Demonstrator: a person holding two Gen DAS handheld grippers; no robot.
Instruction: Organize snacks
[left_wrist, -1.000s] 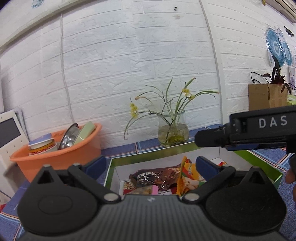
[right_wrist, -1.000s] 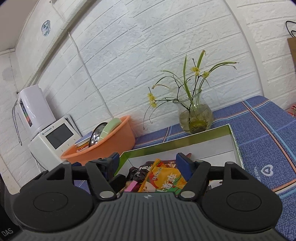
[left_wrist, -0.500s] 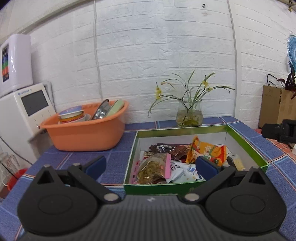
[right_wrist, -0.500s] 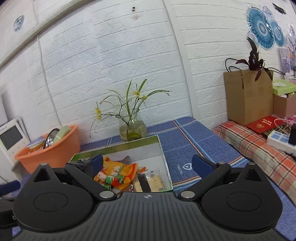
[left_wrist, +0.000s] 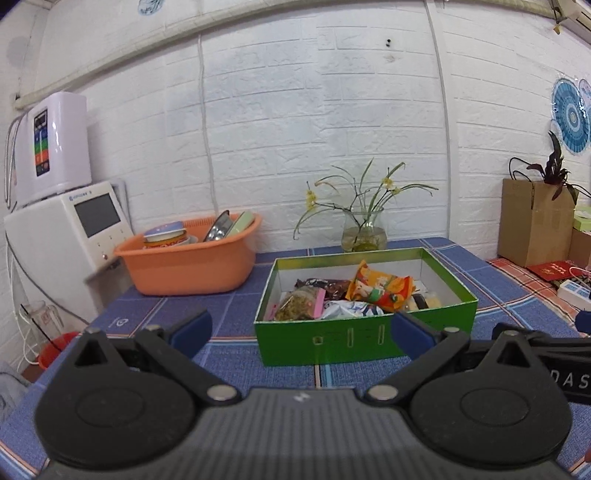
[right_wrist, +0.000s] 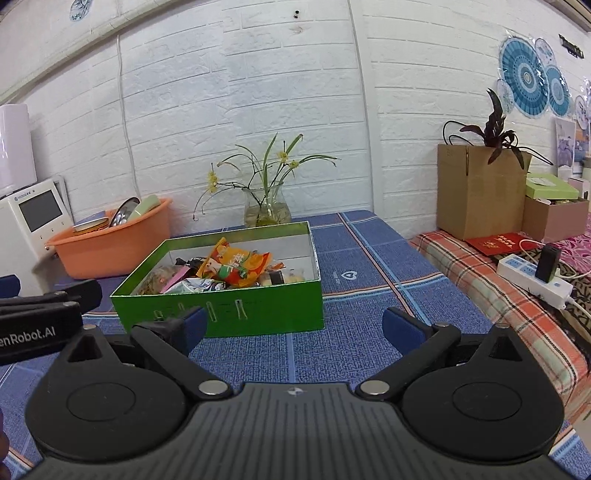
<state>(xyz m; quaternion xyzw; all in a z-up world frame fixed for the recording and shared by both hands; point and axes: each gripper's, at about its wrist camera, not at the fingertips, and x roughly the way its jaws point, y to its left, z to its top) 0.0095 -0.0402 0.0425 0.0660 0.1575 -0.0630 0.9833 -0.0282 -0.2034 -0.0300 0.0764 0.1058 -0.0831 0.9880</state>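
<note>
A green box (left_wrist: 362, 339) stands on the blue checked tablecloth and holds several snack packets, among them an orange packet (left_wrist: 380, 286), a dark brown packet (left_wrist: 325, 284) and a pink-edged bag (left_wrist: 301, 302). The box also shows in the right wrist view (right_wrist: 229, 306) with the orange packet (right_wrist: 236, 266) on top. My left gripper (left_wrist: 301, 330) is open and empty, a little in front of the box. My right gripper (right_wrist: 291, 325) is open and empty, in front of the box's right half.
An orange basin (left_wrist: 188, 258) with dishes stands left of the box. A glass vase with flowers (left_wrist: 364, 232) stands behind it by the white brick wall. A white appliance (left_wrist: 66, 229) is at far left. A cardboard box (right_wrist: 476, 192) and a power strip (right_wrist: 532, 277) lie at right.
Both grippers have pulled back and away from above the box; the whole box now shows in front of them. Both stay open and empty.
</note>
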